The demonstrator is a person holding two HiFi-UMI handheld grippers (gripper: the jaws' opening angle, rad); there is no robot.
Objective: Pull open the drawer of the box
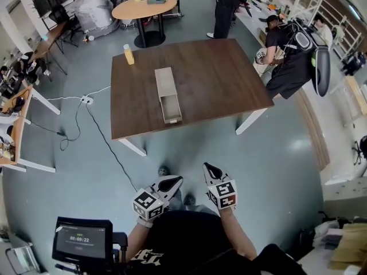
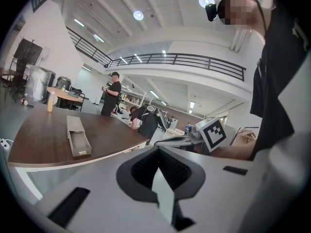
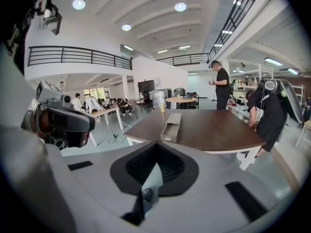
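A long grey box (image 1: 165, 82) lies on the brown table (image 1: 218, 79), with its drawer (image 1: 171, 110) drawn out toward the near edge and nothing visible inside. Both grippers hang close to my body, well short of the table. My left gripper (image 1: 175, 180) and right gripper (image 1: 207, 168) both have their jaws together with nothing between them. The left gripper view shows the box (image 2: 73, 124) and drawer (image 2: 80, 145) far off to the left of its shut jaws (image 2: 158, 168). In the right gripper view the drawer (image 3: 168, 132) sits straight beyond the shut jaws (image 3: 154, 173).
A yellow bottle (image 1: 129, 54) stands at the table's far left corner. A person bends over (image 1: 289, 53) by the table's right side, and another stands (image 1: 225, 4) beyond it. A round table (image 1: 144, 7) is behind. A power strip and cable (image 1: 86, 100) lie on the floor at left.
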